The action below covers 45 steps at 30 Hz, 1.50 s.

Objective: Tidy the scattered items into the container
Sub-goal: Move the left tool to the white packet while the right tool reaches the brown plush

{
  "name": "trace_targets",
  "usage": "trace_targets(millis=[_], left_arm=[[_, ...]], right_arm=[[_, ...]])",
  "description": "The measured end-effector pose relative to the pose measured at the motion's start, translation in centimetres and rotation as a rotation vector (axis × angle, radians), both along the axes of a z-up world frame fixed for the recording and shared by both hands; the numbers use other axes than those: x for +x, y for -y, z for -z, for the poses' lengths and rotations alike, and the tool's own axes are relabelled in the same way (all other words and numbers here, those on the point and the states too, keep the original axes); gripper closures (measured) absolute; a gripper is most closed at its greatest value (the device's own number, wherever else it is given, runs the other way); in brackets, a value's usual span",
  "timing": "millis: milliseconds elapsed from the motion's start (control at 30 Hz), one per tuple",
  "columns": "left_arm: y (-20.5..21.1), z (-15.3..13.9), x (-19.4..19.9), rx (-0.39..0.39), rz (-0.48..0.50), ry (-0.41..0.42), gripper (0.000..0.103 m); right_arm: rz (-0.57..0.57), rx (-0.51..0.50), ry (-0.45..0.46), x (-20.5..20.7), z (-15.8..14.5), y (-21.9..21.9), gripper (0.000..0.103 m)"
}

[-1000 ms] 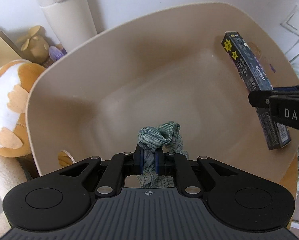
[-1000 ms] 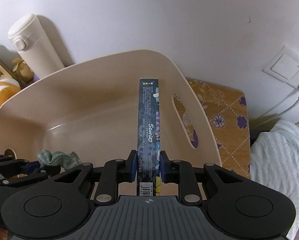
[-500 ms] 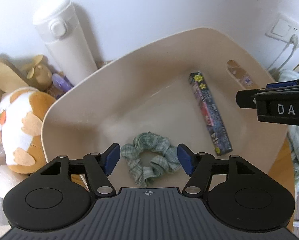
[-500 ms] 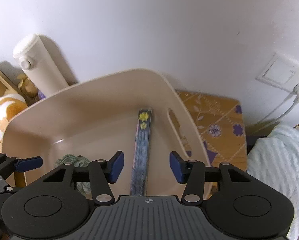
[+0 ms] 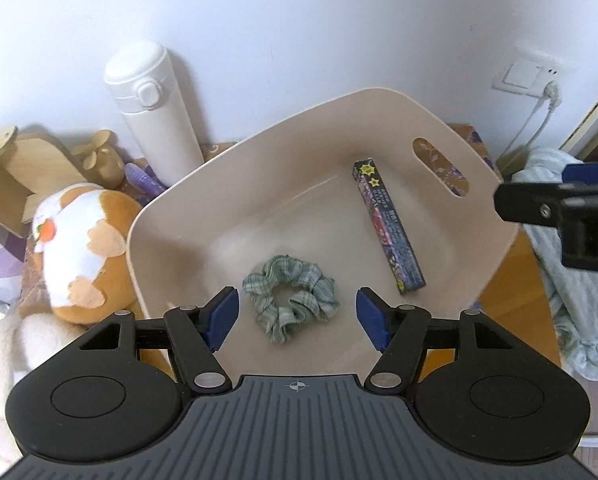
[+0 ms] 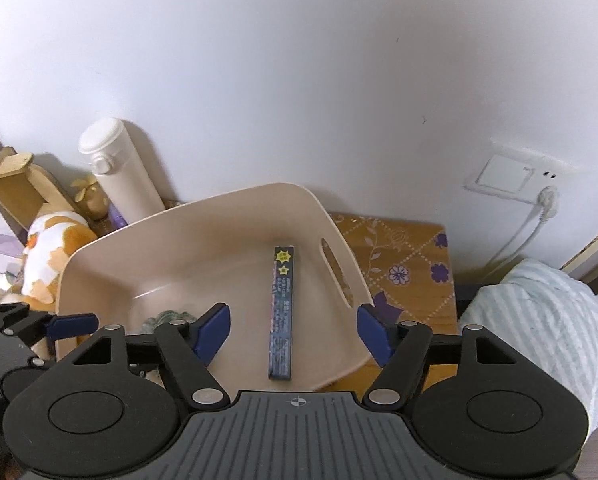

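Note:
A beige plastic bin point(image 5: 171, 216) with a handle slot stands by the wall; it also shows in the right wrist view point(image 6: 203, 216). A green plaid scrunchie point(image 5: 291, 296) lies on its floor, partly seen in the right wrist view point(image 6: 167, 317). A long dark printed box point(image 5: 389, 224) lies in the bin's right side, also in the right wrist view point(image 6: 282, 312). My left gripper point(image 5: 297, 318) is open and empty above the scrunchie. My right gripper point(image 6: 293, 330) is open and empty above the box.
A white flask point(image 5: 155, 108), a wooden stand point(image 5: 15, 176), a small figurine point(image 5: 99, 156) and an orange-and-white plush point(image 5: 79, 248) crowd the bin's left. A patterned wooden table point(image 6: 403, 264) extends right. A striped cloth bundle point(image 6: 539, 320) and a wall socket point(image 6: 515, 172) are to the right.
Both grippers opened, releasing the scrunchie and the box into the bin, then pulled up and back away from it.

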<state>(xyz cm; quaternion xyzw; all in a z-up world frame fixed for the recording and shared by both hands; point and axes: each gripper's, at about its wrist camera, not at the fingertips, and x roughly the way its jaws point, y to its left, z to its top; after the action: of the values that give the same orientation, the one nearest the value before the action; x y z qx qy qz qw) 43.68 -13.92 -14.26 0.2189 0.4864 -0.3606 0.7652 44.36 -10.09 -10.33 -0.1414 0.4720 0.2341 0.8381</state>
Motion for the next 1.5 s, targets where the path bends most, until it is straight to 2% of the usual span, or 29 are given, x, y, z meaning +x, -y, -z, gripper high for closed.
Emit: trace_targets(millis=[200,267,467,667,900,1233,1400,1500], left_arm=[[-2.5,-2.1,-2.6,-0.02,0.021,0.022,0.035],[-3.4,-2.6,-3.4,-0.023,0.025,0.029,0.027],[-6.1,-2.7,-5.5,-0.018,0.04,0.007,0.026],[-8.1,-1.4,-7.9,0.025,0.07,-0.018,0.025],[-9.7,1.2,-9.8,0.092,0.116,-0.051,0.024],[-10.5,4.8,-10.9,0.168,0.149,-0.097,0.024],[-10.8,6.5,-10.9,0.207,0.157,-0.114,0.024],[-11.0,7.1,-10.7,0.219,0.155,-0.119,0.024]], right_arm=[[0.002,0.027,-0.001,-3.4,-1.5,2.2,0.022],[0.001,0.029,0.002,-4.7,-1.8,3.0,0.015],[-0.011,0.012,0.001,-8.9,-1.7,5.9,0.013],[-0.026,-0.003,-0.059,-12.1,-0.2,8.5,0.013],[-0.019,-0.031,-0.165,-15.4,2.9,10.7,0.011],[0.039,-0.056,-0.298,-17.8,7.7,12.4,0.01],[-0.021,-0.095,-0.365,-19.2,9.4,12.3,0.01],[-0.015,-0.085,-0.408,-19.8,10.2,12.4,0.01]])
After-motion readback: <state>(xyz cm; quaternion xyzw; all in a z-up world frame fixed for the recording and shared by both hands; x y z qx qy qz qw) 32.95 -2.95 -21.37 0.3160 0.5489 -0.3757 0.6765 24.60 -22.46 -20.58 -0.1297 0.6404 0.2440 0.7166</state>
